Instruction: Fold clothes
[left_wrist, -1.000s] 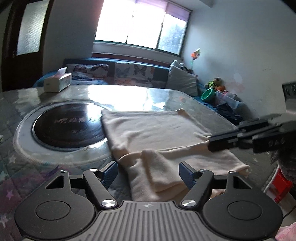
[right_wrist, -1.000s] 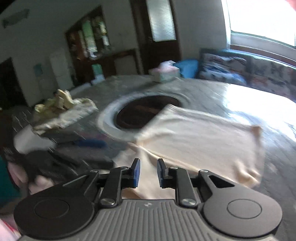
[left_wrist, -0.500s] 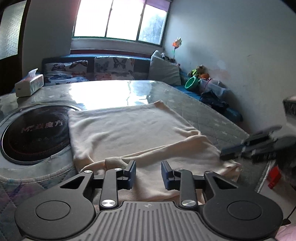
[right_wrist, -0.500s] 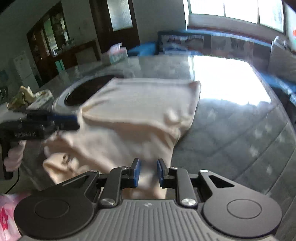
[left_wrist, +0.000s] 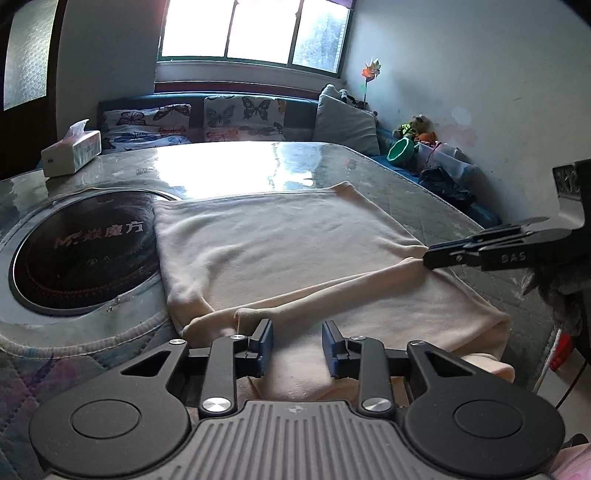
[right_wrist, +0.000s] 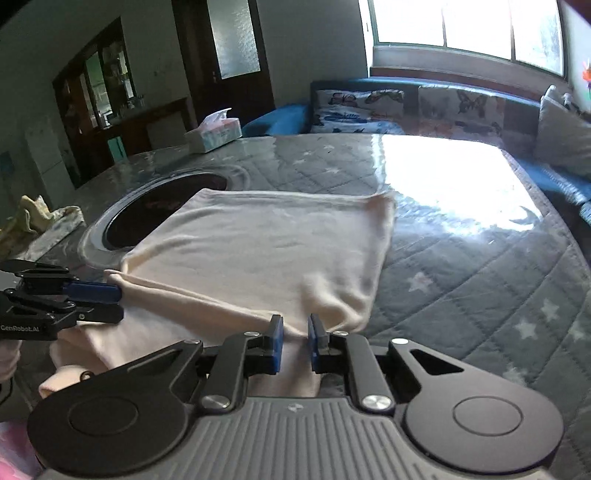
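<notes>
Left wrist view: the left gripper (left_wrist: 297, 345) has its jaws set narrow with cream cloth lying in the gap between the blue pads; from the right wrist view the same gripper (right_wrist: 110, 301) shows its fingers (right_wrist: 94, 291) pinched on the folded edge of the cloth at that end. The right gripper (right_wrist: 295, 341) stands with its jaws narrow and closing, a bunched ridge of the same fold between the pads, which look to be touching it on both sides; in the left wrist view it reaches in from the right edge (left_wrist: 430, 256) with its tips on the fold. The thing held is a cream garment (left_wrist: 280, 254), soft and fleecy, of one plain colour; what kind of garment it is cannot be told. Its far part lies flat and roughly square on the bench (right_wrist: 461, 258), with light creases, while the near edge is doubled over into a long rolled fold that runs between the two grippers, and a further layer hangs off the bench's near edge. The bench is covered by a grey quilted cloth with pale stars under a glossy clear sheet that glares from the window. The garment's left edge overlaps the rim of a round black inset cooktop (left_wrist: 79, 254). A tissue box (left_wrist: 70, 153) stands at the far left corner, well apart from the garment.
</notes>
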